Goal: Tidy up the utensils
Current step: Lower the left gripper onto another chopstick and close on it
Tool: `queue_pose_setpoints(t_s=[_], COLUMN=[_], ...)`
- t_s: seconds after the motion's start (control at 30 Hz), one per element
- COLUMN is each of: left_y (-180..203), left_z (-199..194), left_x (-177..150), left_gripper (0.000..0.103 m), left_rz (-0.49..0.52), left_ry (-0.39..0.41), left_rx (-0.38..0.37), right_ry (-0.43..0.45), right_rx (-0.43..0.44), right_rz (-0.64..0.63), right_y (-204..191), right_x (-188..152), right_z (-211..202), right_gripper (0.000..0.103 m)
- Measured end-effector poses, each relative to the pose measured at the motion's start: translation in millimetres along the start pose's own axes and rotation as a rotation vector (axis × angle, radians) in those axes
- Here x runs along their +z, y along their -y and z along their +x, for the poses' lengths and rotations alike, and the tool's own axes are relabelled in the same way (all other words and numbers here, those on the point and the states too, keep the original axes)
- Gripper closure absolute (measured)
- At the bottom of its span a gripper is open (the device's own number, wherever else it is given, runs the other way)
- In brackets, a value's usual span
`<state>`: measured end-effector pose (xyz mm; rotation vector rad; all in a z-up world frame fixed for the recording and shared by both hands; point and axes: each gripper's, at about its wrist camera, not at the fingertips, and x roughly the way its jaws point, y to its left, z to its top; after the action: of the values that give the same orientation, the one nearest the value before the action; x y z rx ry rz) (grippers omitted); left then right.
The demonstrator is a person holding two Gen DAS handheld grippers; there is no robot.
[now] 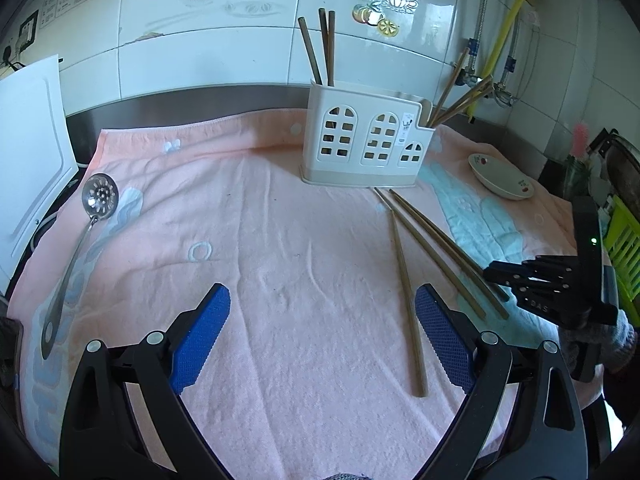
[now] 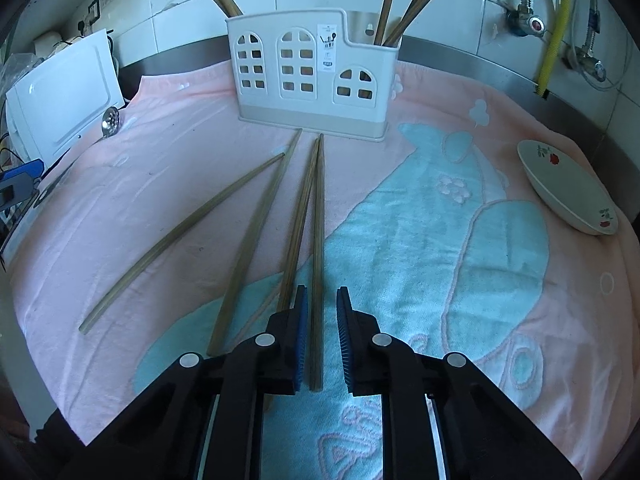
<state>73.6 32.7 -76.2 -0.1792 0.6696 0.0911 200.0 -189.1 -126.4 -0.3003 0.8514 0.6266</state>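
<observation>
A white utensil holder (image 1: 362, 138) (image 2: 312, 72) with arched window cut-outs stands at the back of the towel, with chopsticks upright in its left and right ends. Several loose wooden chopsticks (image 1: 406, 280) (image 2: 256, 232) lie on the towel in front of it. My right gripper (image 2: 322, 340) is low over the towel with its jaws narrowly apart around one chopstick (image 2: 318, 248), not clamped on it. It shows in the left wrist view (image 1: 532, 284) at the right. My left gripper (image 1: 322, 336) is wide open and empty above bare towel. A slotted metal spoon (image 1: 86, 224) (image 2: 111, 121) lies at the far left.
A pink and light blue towel (image 1: 260, 240) (image 2: 440, 240) covers the counter. A small white dish (image 1: 502, 176) (image 2: 568, 188) with red flowers sits at the right. A white cutting board (image 1: 28, 152) (image 2: 68, 96) leans at the left. Tiled wall, pipes and a yellow hose (image 2: 554, 28) are behind.
</observation>
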Motion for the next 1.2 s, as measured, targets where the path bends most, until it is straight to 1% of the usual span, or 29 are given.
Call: queue_pose_setpoints(t_s=[0.13, 0.2, 0.27, 0.53, 0.7, 0.77, 0.8, 0.87, 0.9, 0.93, 0.97, 1.0, 1.07, 1.2], left_y=[8, 12, 17, 41, 53, 57, 60, 64, 67, 68, 70, 71, 72, 75], left_z=[1, 2, 5, 12, 22, 27, 30, 37, 41, 44, 48, 53, 59, 70], left_x=[-2, -4, -5, -13, -24, -29, -31, -34, -36, -37, -38, -39, -40, -41], left_gripper=[0.011, 0.011, 0.012, 0.012, 0.021, 0.030, 0.033, 0.046, 0.048, 0.052, 0.060, 0.064, 0.080, 0.081], left_rz=[0.010, 0.016, 0.025, 0.060, 0.066, 0.076, 0.078, 0.079, 0.083, 0.088, 0.093, 0.095, 0.089, 0.094], left_ry=[-0.007, -0.011, -0.018, -0.048, -0.086, -0.095, -0.101, -0.118, -0.126, -0.130, -0.134, -0.144, -0.157, -0.178], left_rx=[-0.010, -0.016, -0.021, -0.055, -0.087, -0.090, -0.094, -0.116, -0.121, -0.120, -0.119, -0.121, -0.134, -0.123], right_ry=[-0.015, -0.008, -0.002, 0.016, 0.044, 0.059, 0.066, 0.081, 0.091, 0.100, 0.107, 0.120, 0.135, 0.163], right_rx=[-0.005, -0.009, -0.011, 0.006, 0.012, 0.016, 0.014, 0.013, 0.012, 0.011, 0.010, 0.009, 0.010, 0.006], right_rz=[-0.017, -0.025, -0.025, 0.000, 0.021, 0.031, 0.033, 0.043, 0.050, 0.054, 0.057, 0.066, 0.075, 0.082], right_y=[-2, -3, -3, 3, 4, 6, 6, 7, 8, 9, 9, 10, 10, 11], right_x=[-2, -3, -3, -5, -8, -9, -9, -10, -10, -10, -11, -11, -11, -10], right_z=[6, 6, 6, 2, -9, -16, -19, -26, -31, -35, -38, -43, -50, -64], right_gripper=[0.091, 0.091, 0.095, 0.097, 0.097, 0.097, 0.097, 0.097, 0.097, 0.097, 0.097, 0.097, 0.097, 0.097])
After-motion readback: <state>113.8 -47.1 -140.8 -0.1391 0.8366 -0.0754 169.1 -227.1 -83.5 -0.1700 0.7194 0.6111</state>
